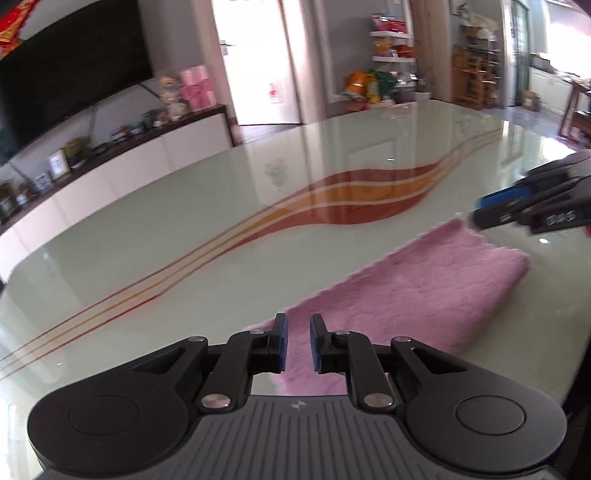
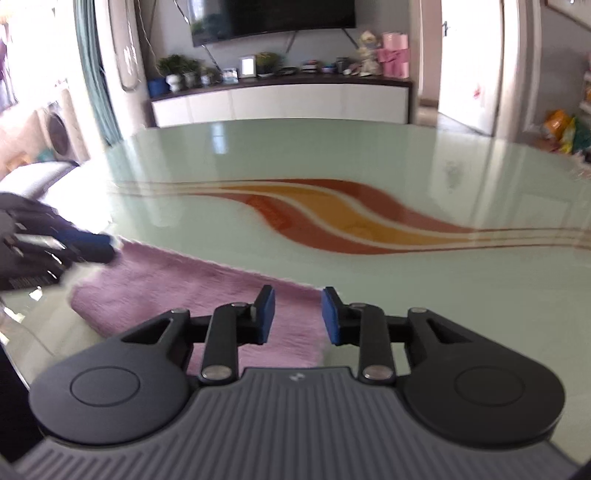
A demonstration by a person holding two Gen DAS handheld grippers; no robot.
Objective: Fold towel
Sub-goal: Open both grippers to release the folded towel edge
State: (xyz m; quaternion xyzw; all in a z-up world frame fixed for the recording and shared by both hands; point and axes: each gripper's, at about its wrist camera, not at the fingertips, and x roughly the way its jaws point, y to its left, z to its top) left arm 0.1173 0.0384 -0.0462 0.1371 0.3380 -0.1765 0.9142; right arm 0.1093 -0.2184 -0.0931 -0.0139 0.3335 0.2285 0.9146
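Pink towel (image 1: 406, 291) lies folded into a long strip on the glossy pale green surface (image 1: 184, 236), running along the near edge, flat, its scalloped long edge toward the middle of the surface. Red and orange wave pattern (image 2: 332, 218) is printed across the middle of the surface, beyond the towel. Left claw (image 1: 298, 341): blue pads apart with a narrow gap, nothing clamped; pink pile shows through the gap, so the claw sits over one end of the strip, near the towel's far long edge. Cannot tell whether the pad tips touch the cloth. Right claw (image 2: 297, 315): pads apart, gap somewhat wider than the left, nothing between them; it sits over the opposite end of the strip, the towel's end edge passing close under the right-hand pad. In the left wrist view the right claw (image 1: 487, 214) shows at the frame's right edge, blurred, just beyond the far corner of the towel. In the right wrist view the left claw (image 2: 99, 245) shows at the frame's left edge, blurred, at the other far corner. Background: low white cabinet (image 2: 280, 101) along the wall, dark television (image 2: 273, 18) above it.
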